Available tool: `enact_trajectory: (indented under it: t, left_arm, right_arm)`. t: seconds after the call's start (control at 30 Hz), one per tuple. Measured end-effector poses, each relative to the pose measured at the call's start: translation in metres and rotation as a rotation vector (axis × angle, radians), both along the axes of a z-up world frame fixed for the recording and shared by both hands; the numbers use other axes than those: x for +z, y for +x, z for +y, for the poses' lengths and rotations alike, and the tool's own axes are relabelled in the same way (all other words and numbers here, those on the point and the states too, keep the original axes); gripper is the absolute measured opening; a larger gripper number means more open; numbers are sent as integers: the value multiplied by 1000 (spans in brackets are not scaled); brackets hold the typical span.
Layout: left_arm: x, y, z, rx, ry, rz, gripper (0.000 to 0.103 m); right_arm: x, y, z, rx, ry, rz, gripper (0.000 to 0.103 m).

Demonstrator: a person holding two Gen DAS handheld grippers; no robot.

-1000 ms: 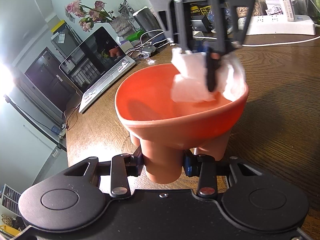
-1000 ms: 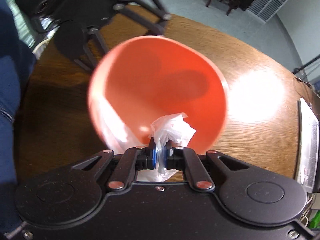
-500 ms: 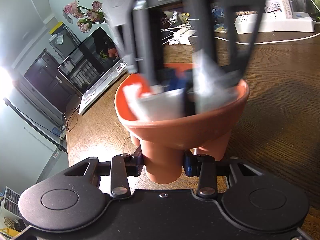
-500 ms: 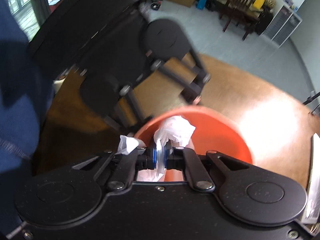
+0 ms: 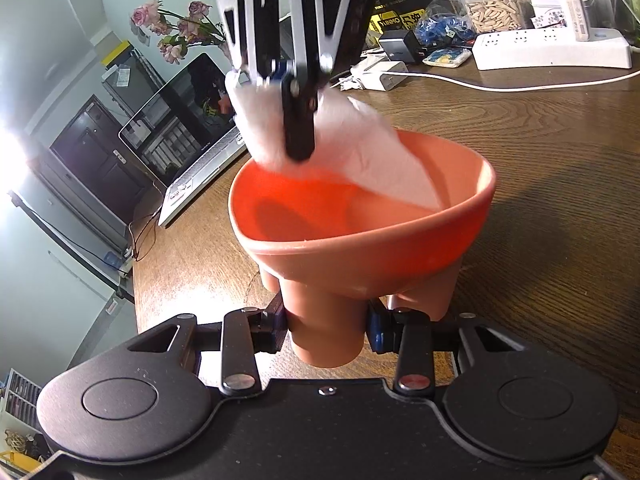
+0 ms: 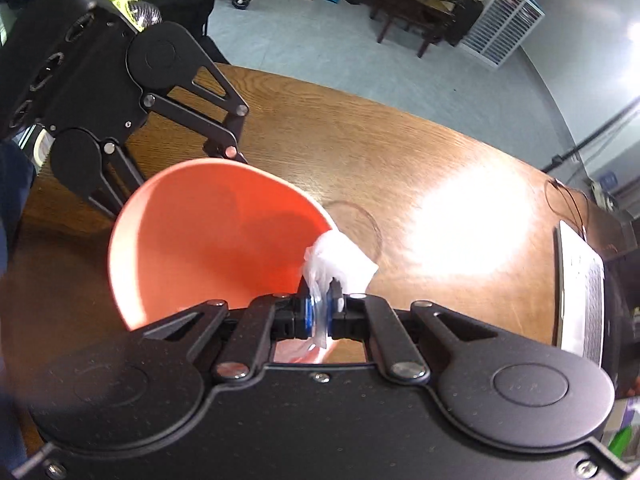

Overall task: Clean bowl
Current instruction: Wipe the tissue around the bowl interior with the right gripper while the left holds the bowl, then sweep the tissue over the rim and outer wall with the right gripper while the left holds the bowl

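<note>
An orange bowl (image 5: 360, 216) with stubby legs is held above the wooden table (image 5: 560, 200). My left gripper (image 5: 326, 330) is shut on one of its legs. In the right wrist view the bowl (image 6: 208, 240) tilts toward the camera. My right gripper (image 6: 320, 316) is shut on a crumpled white tissue (image 6: 340, 264). In the left wrist view that tissue (image 5: 360, 152) hangs over the bowl's far rim, its tip lying on the inner wall, with the right gripper (image 5: 298, 148) above the rim's far left side.
An open laptop (image 5: 188, 136) stands at the table's left. A vase of pink flowers (image 5: 172, 28), a white power strip (image 5: 552, 52), chargers and boxes crowd the back edge. Across the room stand chairs (image 6: 420, 4) and a drawer unit (image 6: 504, 20).
My right gripper swept the tissue across the bowl's inside, then rose to the far rim. The left gripper and bowl stayed put.
</note>
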State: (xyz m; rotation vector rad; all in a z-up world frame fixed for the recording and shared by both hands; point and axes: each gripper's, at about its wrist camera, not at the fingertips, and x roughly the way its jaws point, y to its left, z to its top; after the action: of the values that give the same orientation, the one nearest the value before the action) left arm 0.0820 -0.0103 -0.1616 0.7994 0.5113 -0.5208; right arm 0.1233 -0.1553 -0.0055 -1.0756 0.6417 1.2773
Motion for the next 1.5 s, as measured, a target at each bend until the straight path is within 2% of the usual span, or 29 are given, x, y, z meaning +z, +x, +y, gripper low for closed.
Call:
enact_trajectory:
  t: [0.1, 0.23, 0.4, 0.5, 0.83, 1.0, 1.3, 1.5]
  left_arm:
    - [-1, -6, -3, -2, 3, 0, 38]
    - [-2, -13, -4, -6, 8, -4, 38]
    - [-1, -13, -5, -2, 9, -2, 38]
    - [-2, -14, -5, 1, 6, -2, 38]
    - [-3, -14, -6, 7, 1, -3, 38]
    - [-3, -16, -7, 4, 3, -7, 38]
    - [-3, -18, -8, -6, 5, -14, 38]
    - [-3, -19, -9, -9, 6, -20, 38]
  right_arm:
    - [4, 6, -3, -29, 31, -12, 6]
    - [4, 37, 10, -84, 73, -12, 6]
    - [-16, 58, 12, -131, 0, -44, 6]
    - [-33, 57, 2, -131, -54, 10, 6]
    - [-62, 9, -19, -30, -152, 94, 7]
    - [-63, -30, -13, 93, -168, 119, 7]
    - [-30, -69, 31, 283, -67, 97, 6]
    - [-9, -57, 64, 292, 28, 48, 6]
